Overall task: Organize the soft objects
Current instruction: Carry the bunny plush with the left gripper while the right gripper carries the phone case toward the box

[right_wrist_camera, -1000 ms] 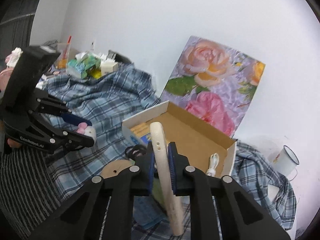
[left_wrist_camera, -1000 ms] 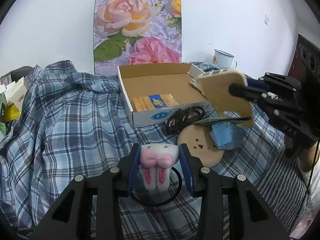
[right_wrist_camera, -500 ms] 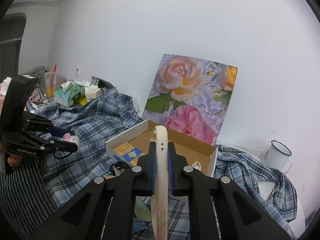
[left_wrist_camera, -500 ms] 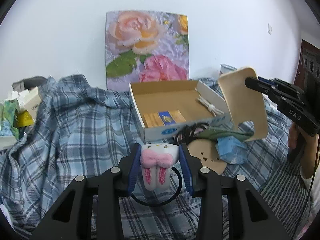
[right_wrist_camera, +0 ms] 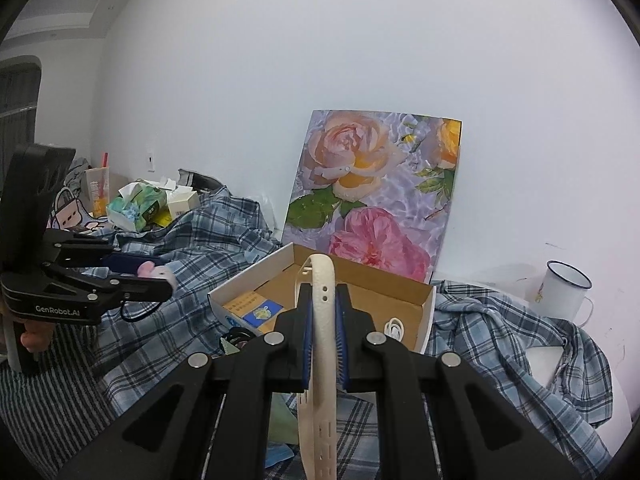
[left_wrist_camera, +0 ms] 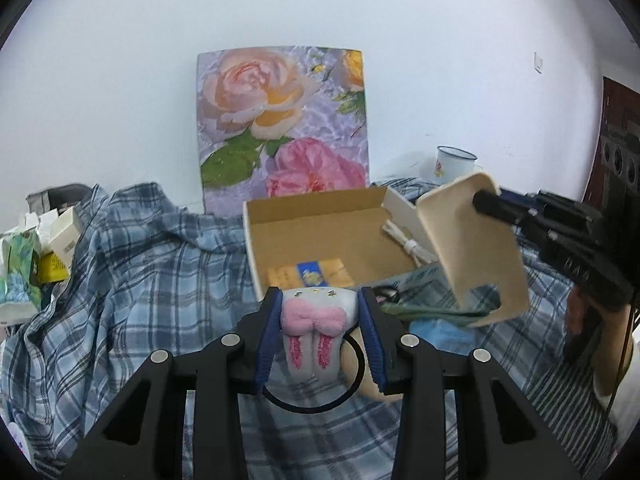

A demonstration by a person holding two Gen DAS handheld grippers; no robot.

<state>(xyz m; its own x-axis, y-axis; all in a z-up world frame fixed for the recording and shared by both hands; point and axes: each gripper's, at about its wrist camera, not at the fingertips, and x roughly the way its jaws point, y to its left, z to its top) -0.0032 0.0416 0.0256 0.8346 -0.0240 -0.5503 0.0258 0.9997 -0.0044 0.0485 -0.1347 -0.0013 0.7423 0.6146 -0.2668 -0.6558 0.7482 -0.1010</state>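
1. Left gripper (left_wrist_camera: 320, 332): closed on a white plush hair tie (left_wrist_camera: 317, 330) with a pink bow, black elastic loop hanging beneath; held in the air above the plaid cloth (left_wrist_camera: 140, 288), just short of the cardboard box (left_wrist_camera: 320, 220) at 12 o'clock.
2. Right gripper (right_wrist_camera: 323, 344): clamped narrow on a cream phone case (right_wrist_camera: 320, 360), gripped edge-on; in the left wrist view the same case (left_wrist_camera: 472, 252) hangs tilted at 3 o'clock, at the box's right corner, not yet inside.
3. Cardboard box (right_wrist_camera: 426, 312): open, standing on the cloth in front of a flower picture (left_wrist_camera: 282, 128). Contents so far: a yellow-and-blue packet (left_wrist_camera: 310, 274) at the near wall, a coiled white cable (left_wrist_camera: 406, 244) at the right wall.
4. Left outside the box, at 3 to 4 o'clock of the left gripper: a black item and a green flat item (left_wrist_camera: 432, 308) by the front corner, a blue packet (left_wrist_camera: 440, 330), a round tan object partly hidden behind the gripper finger.
5. Progress, as judged: roughly midway. Two items in the box, two in hand and near delivery, several loose pieces to collect.
6. Unrelated: enamel mug (left_wrist_camera: 456, 164) at 1 o'clock by the wall; tissue packs and cartons (left_wrist_camera: 28, 264) at 9 o'clock.
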